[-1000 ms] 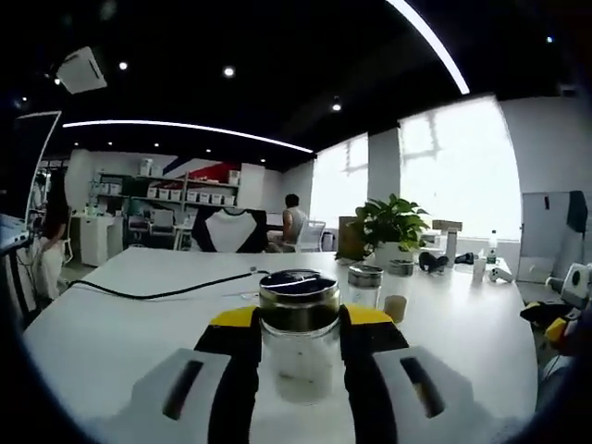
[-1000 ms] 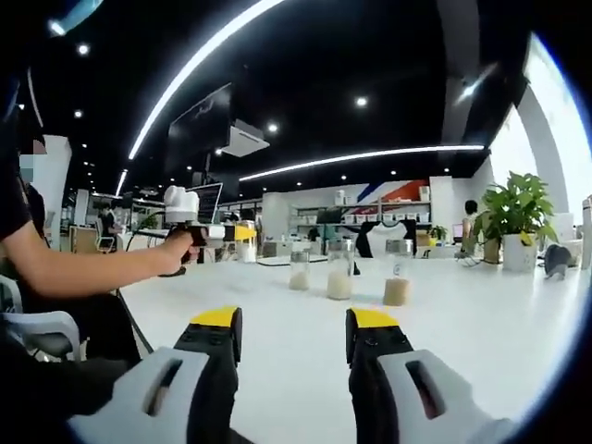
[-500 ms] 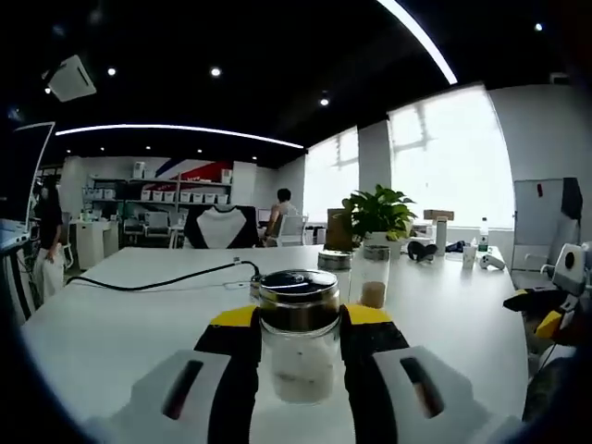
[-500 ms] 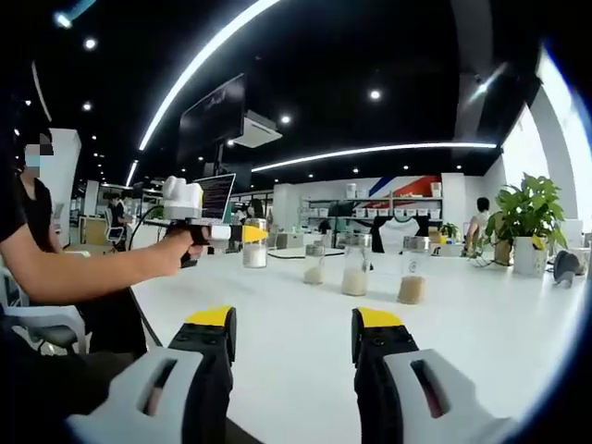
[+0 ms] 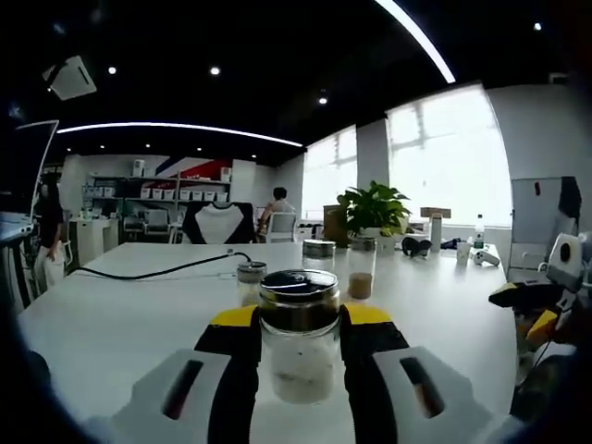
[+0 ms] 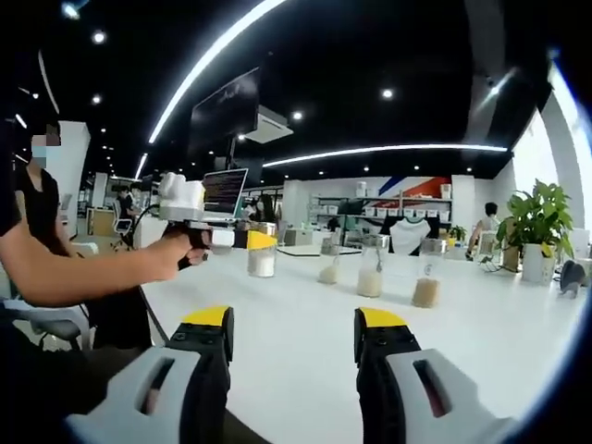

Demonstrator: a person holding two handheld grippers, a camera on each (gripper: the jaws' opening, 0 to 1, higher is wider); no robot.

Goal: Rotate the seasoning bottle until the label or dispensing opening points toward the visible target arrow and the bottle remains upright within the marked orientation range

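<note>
A clear glass seasoning bottle (image 5: 298, 294) with a dark metal lid and pale powder at its bottom stands upright between the yellow-tipped jaws of my left gripper (image 5: 298, 320), which is shut on it just above the white table (image 5: 111, 324). In the right gripper view the same bottle (image 6: 262, 260) shows at the tip of the left gripper (image 6: 248, 240), which a person's hand (image 6: 176, 252) holds out over the table. My right gripper (image 6: 294, 326) is open, its jaws apart over bare tabletop. No arrow mark or label is visible.
Three more jars (image 6: 372, 269) stand in a row mid-table, one holding brown powder (image 5: 361, 272). A black cable (image 5: 157, 273) runs across the far left. A potted plant (image 5: 374, 209) sits at the back. The right gripper (image 5: 532, 310) shows at the right edge.
The left gripper's view has swung, so the table jars have slid left in it. The bottle stays held. In the right gripper view the left gripper and bottle look nearer.
</note>
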